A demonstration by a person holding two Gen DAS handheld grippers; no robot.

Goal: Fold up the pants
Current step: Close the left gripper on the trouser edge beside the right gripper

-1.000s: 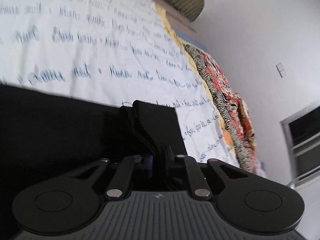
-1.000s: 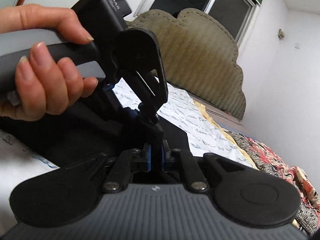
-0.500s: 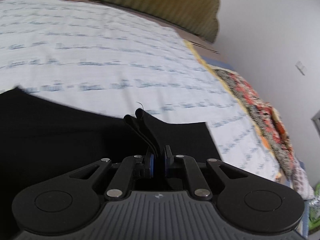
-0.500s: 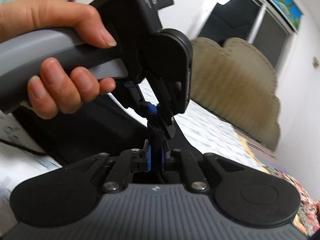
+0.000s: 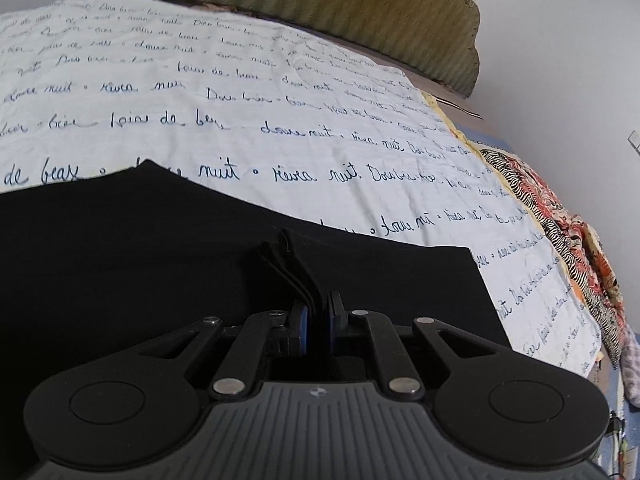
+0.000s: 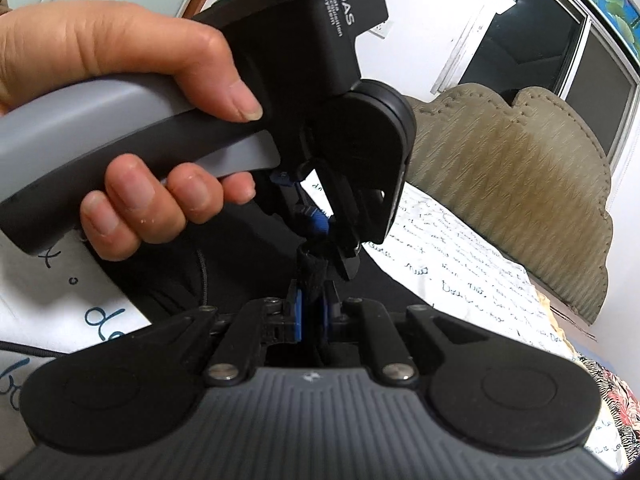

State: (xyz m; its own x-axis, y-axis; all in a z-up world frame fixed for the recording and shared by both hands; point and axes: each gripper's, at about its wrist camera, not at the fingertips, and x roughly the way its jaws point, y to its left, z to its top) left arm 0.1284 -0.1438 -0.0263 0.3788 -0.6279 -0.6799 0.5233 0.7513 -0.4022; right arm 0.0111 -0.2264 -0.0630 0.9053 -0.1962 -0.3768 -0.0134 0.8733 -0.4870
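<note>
Black pants (image 5: 140, 248) lie spread on a white bedsheet (image 5: 280, 92) printed with blue handwriting. In the left wrist view my left gripper (image 5: 316, 312) is shut on a bunched stack of the pants' edge layers, which stick up between its blue pads. In the right wrist view my right gripper (image 6: 312, 300) is shut on another pinch of the black pants (image 6: 248, 264). Directly ahead of it, very close, a hand (image 6: 132, 128) holds the other gripper tool (image 6: 344, 128), whose jaws also clamp the fabric.
A padded olive headboard (image 5: 320, 4) runs along the far end of the bed. A red, black and white patterned blanket (image 5: 560, 216) lies along the bed's right edge by the white wall. Dark windows (image 6: 540, 40) sit behind the headboard.
Both grippers have swung across the bed with the pants' edge held, and the views turned toward the headboard. The left tool and hand have come closer in the right wrist view.
</note>
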